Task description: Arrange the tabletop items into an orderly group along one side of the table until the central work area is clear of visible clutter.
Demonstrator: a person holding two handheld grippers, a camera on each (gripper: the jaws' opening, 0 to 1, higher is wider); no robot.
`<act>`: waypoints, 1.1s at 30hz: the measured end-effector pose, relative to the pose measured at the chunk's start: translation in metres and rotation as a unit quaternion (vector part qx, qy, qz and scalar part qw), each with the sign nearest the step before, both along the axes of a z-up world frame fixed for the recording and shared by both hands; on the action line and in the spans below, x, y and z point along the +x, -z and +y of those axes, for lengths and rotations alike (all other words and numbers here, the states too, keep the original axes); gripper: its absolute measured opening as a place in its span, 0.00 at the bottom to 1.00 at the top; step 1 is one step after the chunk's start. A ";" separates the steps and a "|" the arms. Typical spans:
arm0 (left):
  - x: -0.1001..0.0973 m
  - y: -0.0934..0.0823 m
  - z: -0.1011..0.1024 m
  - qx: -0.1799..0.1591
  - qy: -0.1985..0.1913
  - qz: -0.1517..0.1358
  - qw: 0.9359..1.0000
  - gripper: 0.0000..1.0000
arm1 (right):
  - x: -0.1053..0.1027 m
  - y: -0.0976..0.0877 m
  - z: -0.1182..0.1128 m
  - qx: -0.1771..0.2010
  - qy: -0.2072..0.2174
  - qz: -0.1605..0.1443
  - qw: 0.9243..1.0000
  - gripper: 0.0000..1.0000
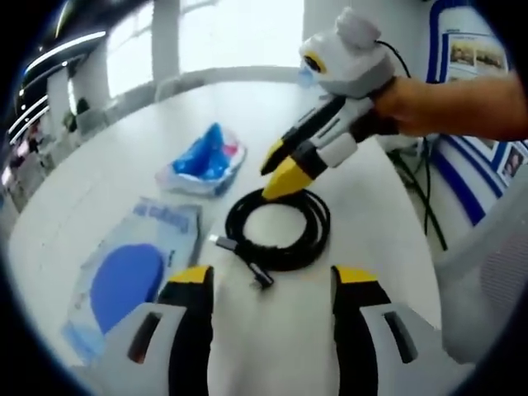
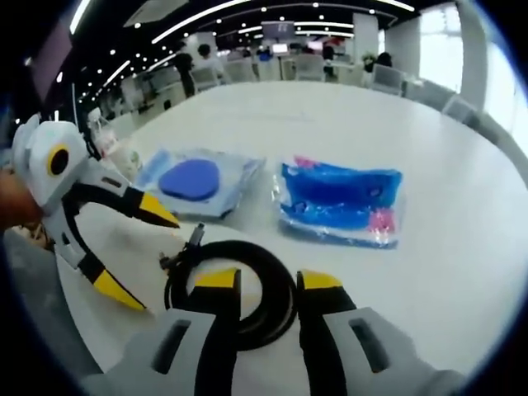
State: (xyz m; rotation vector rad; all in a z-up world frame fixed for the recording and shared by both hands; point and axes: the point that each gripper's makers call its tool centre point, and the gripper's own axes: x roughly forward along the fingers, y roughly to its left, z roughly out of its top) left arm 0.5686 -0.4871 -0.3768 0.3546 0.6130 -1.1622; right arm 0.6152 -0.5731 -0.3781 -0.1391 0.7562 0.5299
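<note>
A coiled black cable [image 1: 280,227] lies on the white table [image 1: 247,107] just beyond my left gripper [image 1: 272,280], whose jaws stand wide open with nothing between them. My right gripper [image 2: 268,282] is down at the coil [image 2: 247,289]. Its jaws are narrowed but apart, one inside the ring and one outside, astride the cable's right side. In the left gripper view the right gripper [image 1: 282,169] comes in from the upper right, a hand behind it, with its tips at the coil's far edge. The left gripper [image 2: 139,254] shows open in the right gripper view.
A crumpled blue plastic bag [image 1: 206,161] [image 2: 338,198] and a clear packet holding a blue disc [image 1: 128,276] [image 2: 191,179] lie beside the cable. Cords hang off the table's right edge [image 1: 425,198]. Chairs and desks stand in the room beyond the table.
</note>
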 end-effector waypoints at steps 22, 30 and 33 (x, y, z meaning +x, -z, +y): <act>-0.029 -0.051 0.000 -0.114 0.009 0.038 0.993 0.99 | -0.010 -0.038 0.019 0.033 0.003 -0.068 0.997 0.92; -0.036 -0.063 0.016 -0.123 -0.002 0.034 0.992 0.99 | -0.022 -0.050 0.032 0.039 -0.009 -0.085 0.996 0.99; -0.041 -0.069 0.025 -0.124 -0.007 0.028 0.992 0.99 | -0.029 -0.052 0.035 0.043 -0.011 -0.086 0.995 0.99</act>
